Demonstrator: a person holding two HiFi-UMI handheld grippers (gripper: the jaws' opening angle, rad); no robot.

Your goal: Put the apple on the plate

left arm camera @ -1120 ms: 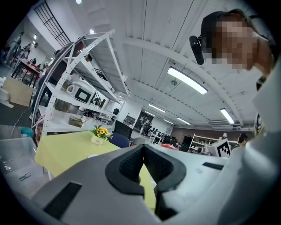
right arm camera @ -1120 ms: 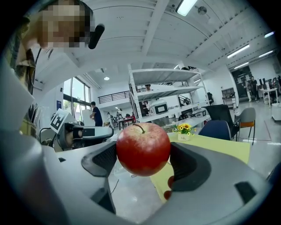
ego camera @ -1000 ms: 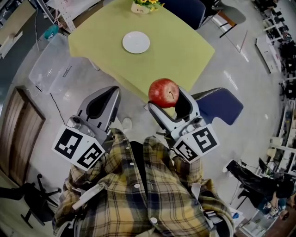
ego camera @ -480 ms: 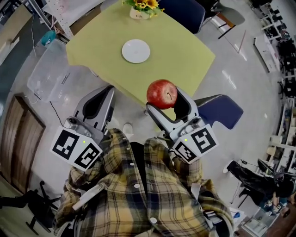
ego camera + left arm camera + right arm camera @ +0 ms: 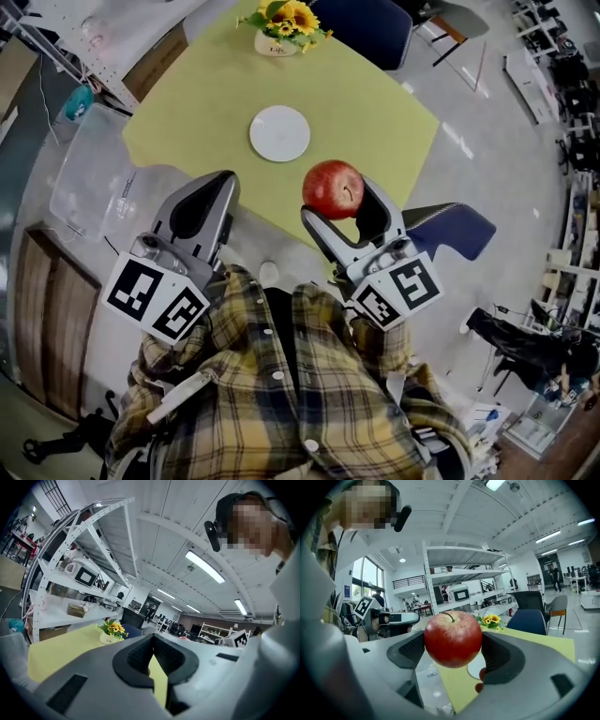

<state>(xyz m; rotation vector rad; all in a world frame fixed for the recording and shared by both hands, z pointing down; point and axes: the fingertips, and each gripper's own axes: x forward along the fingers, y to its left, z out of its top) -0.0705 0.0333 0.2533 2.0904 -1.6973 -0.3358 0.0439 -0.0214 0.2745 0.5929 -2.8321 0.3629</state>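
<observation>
Apple (image 5: 333, 187), seen from the head view, sits pinched in the right claw (image 5: 336, 199), in the air over the near edge of the yellow-green counter (image 5: 375, 103). The white plate (image 5: 279, 133) lies farther in, apart from it. Left gripper view: the left claw (image 5: 151, 641) is pressed together, gripping nothing. Right gripper view: both pads (image 5: 415, 649) press the apple's sides, stem up.

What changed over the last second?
The yellow-green table and small white round plate slid down the head view, nearer both claws: the person has closed in. The right claw stays shut on the red apple; the left claw stays shut and empty. Nothing taken or released.
</observation>
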